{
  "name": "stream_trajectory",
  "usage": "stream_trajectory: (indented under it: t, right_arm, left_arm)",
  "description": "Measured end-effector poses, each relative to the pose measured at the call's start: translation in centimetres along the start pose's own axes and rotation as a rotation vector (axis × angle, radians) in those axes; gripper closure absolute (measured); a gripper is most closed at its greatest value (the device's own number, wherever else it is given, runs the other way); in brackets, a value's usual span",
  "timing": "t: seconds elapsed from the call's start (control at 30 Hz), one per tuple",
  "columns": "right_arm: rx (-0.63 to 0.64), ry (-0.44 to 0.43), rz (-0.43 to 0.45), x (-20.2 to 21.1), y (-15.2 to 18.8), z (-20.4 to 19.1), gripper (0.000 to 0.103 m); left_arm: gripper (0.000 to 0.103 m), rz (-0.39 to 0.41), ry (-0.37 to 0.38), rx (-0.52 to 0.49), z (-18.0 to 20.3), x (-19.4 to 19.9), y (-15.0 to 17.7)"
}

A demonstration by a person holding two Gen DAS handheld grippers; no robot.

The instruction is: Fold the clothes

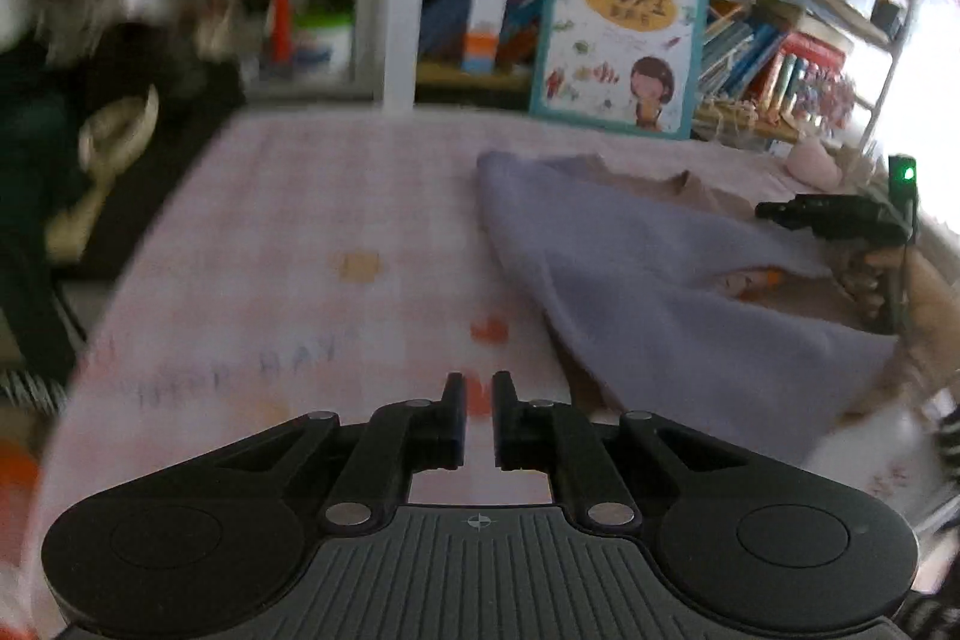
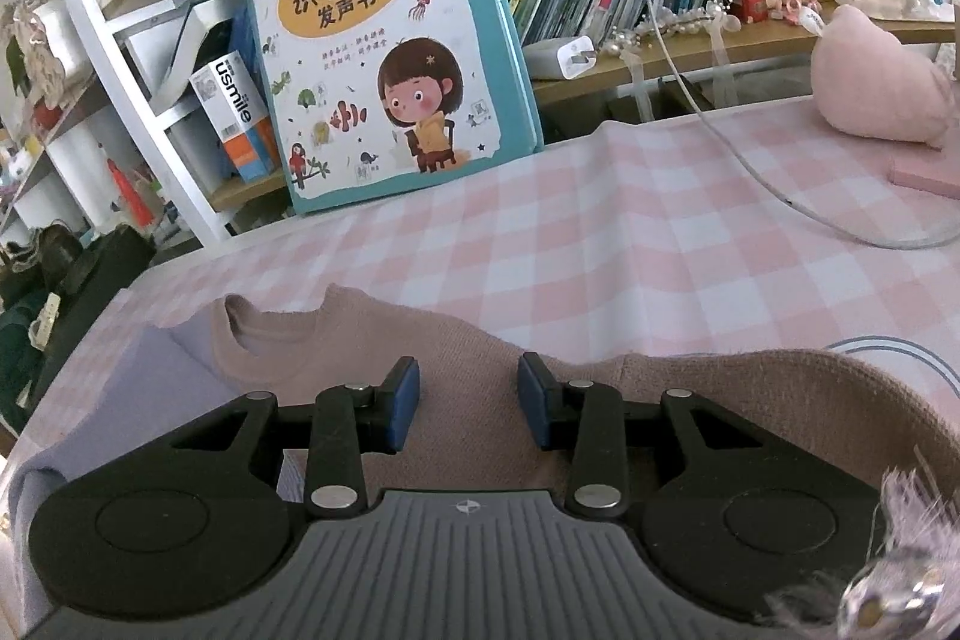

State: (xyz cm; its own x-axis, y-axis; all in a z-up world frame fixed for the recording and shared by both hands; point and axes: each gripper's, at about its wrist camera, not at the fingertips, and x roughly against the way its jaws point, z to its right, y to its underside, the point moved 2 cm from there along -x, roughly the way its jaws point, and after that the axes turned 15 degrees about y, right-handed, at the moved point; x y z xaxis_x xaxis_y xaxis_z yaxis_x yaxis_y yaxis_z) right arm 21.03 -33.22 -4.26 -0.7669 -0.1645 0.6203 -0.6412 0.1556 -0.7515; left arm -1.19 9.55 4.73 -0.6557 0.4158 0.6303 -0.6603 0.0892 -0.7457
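Pink-checked worktop [image 2: 660, 244]. Sweater [image 2: 480, 418], mauve, lavender layer atop: soft, light, limp; probably best pinched at hem corners. Left gripper [image 1: 478, 418] nearly closed, empty; right gripper [image 2: 468, 400] parted, gripping nothing.

The right gripper [image 2: 468, 388] hangs over a pinkish-brown sweater [image 2: 480, 436], its blue-padded jaws apart with nothing between them. A lavender garment [image 2: 162, 370] lies under the sweater toward nine o'clock, on the pink checked tablecloth [image 2: 600, 232]. At twelve o'clock a teal children's book [image 2: 384, 34] leans against the shelves; a pink plush [image 2: 876, 88] sits at two o'clock.
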Motion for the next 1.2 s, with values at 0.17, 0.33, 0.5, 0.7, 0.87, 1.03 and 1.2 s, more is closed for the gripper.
stream_trajectory:
  t: [0.17, 0.33, 0.5, 0.7, 0.87, 1.03, 1.2]
  right_arm:
    - [0.018, 0.009, 0.01, 0.4, 0.4, -0.3, 0.064]
    - [0.042, 0.019, 0.027, 0.7, 0.9, -0.7, 0.063]
    - [-0.002, -0.015, 0.021, 0.7, 0.8, 0.0, 0.062]
    - [-0.027, -0.039, 0.015, 0.8, 0.8, 0.5, 0.062]
    - [-0.018, -0.036, 0.018, 0.9, 0.9, 0.3, 0.062]
    - [-0.029, -0.045, 0.015, 0.8, 0.9, 0.6, 0.062]
    - [-0.025, -0.052, 0.01, 0.5, 0.5, 0.9, 0.062]
  left_arm:
    - [0.051, 0.011, 0.096, -0.339, 7.2, -6.8, -4.5]
    - [0.051, -0.026, 0.273, -0.562, 15.9, -15.6, -6.3]
    - [0.051, -0.067, 0.307, -0.754, 21.3, -20.3, -4.2]
    - [0.079, -0.059, 0.241, -0.799, 21.7, -22.6, -3.2]
    - [0.098, 0.03, 0.312, -0.594, 18.4, -20.8, -6.0]
    - [0.098, 0.133, 0.233, -0.394, 10.9, -17.5, -9.7]
    - [0.098, 0.188, -0.027, -0.212, 0.0, -13.4, -11.8]
